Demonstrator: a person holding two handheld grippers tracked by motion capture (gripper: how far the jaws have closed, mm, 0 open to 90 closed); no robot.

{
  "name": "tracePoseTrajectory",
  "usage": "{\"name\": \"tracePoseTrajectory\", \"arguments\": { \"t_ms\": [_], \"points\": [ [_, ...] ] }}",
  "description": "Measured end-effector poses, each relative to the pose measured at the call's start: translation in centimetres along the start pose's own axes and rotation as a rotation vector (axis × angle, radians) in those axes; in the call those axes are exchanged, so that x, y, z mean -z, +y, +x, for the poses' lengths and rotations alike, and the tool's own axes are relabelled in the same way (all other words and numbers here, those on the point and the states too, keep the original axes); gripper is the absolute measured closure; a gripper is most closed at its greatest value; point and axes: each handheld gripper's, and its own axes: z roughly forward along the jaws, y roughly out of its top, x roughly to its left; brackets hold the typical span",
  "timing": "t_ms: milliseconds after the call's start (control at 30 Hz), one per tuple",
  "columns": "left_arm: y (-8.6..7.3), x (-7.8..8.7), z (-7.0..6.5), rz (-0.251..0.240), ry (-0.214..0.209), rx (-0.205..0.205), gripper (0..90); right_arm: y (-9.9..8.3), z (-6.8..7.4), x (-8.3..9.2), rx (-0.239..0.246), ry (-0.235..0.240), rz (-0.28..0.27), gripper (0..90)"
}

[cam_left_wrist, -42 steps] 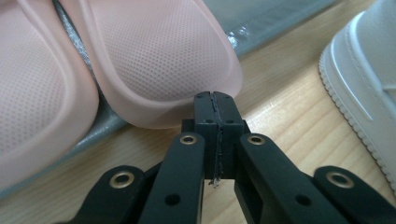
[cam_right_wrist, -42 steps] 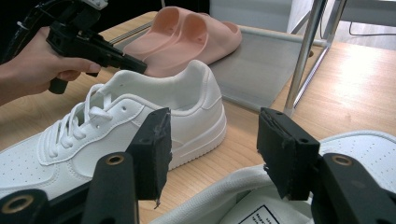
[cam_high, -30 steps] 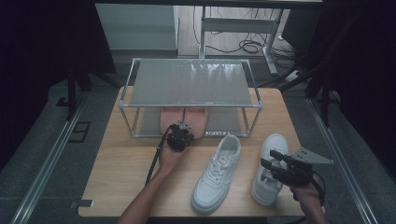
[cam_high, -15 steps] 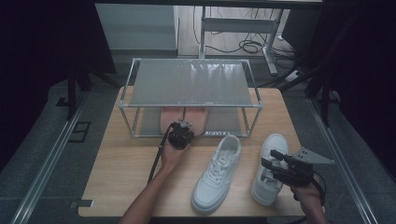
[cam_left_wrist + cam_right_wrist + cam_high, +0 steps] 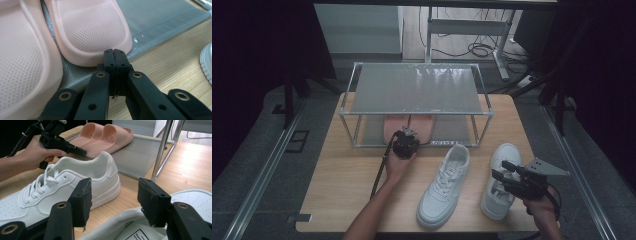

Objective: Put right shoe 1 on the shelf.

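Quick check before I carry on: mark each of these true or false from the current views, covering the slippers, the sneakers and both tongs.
1. The pink slippers lie on the lower shelf of the rack. True.
2. The left tongs are wide open. False: the jaws are shut together, with their tips at the heel edge of a slipper.
3. Both white sneakers stand on the rack's top shelf. False: the left sneaker and the right sneaker sit on the wooden table.
4. The right tongs are open above the right sneaker's opening. True.
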Motion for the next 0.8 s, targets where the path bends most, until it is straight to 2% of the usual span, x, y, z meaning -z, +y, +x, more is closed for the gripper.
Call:
{"name": "tracePoseTrajectory", "arguments": {
  "t_ms": [267, 367, 667, 800],
  "points": [
    [0.0, 0.5, 0.0, -0.003, -0.009, -0.006, 88.4, 0.0, 0.0, 0.0, -0.001, -0.001, 0.002, 45.2],
    [-0.1, 1.4, -0.1, -0.012, -0.009, -0.029, 88.2, 0.0, 0.0, 0.1, 0.001, -0.001, -0.002, 45.2],
    [-2.2, 5.0, 0.9, -0.038, -0.056, -0.011, 85.8, 0.1, 0.0, 0.2, 0.002, -0.004, -0.004, 45.2],
    [-3.3, 6.3, 1.0, -0.03, -0.086, -0.008, 81.4, 0.1, 0.1, 0.1, 0.002, 0.0, 0.001, 45.2]
  ]
}}
